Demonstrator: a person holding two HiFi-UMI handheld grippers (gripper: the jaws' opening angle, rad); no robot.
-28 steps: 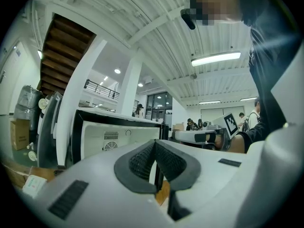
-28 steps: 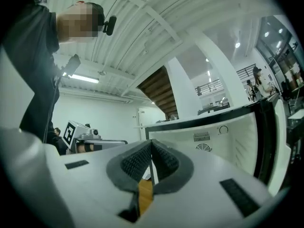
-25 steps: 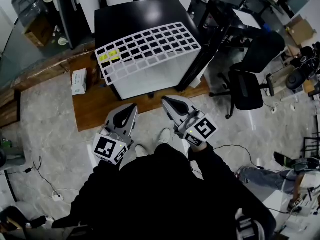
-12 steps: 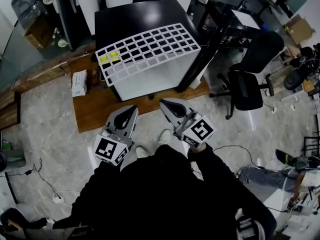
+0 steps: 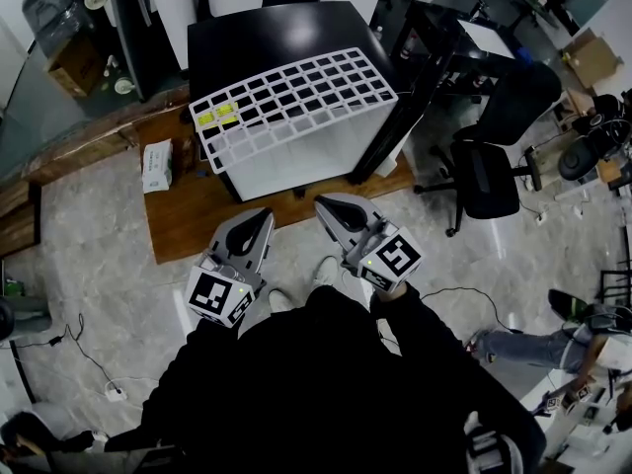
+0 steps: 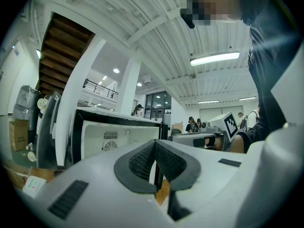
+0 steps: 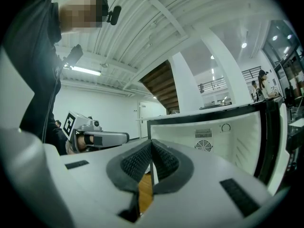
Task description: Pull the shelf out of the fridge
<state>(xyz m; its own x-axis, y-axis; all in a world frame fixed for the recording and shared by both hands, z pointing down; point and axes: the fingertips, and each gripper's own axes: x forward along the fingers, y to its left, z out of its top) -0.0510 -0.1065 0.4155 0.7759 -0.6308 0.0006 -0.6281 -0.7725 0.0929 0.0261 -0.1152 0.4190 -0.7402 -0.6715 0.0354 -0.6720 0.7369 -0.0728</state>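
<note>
Your right hand-held gripper [image 5: 331, 205] has edged back beside the left hand-held gripper [image 5: 259, 217], both clenched empty; the shelf [image 5: 293, 102] ahead stays out of the fridge [image 5: 267, 33], so you're likely done.

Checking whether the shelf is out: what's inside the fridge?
Only white walls and a rear vent show inside the fridge; its floor is hidden behind the left gripper. The shelf lies on top.

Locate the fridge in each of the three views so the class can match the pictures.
Head view: fridge at top centre, seen from above, with the white grid shelf just below its black top.
Left gripper view: fridge left of centre, open, white inside.
Right gripper view: fridge right of centre, open.
Shared landmark: the wooden board under it.
</note>
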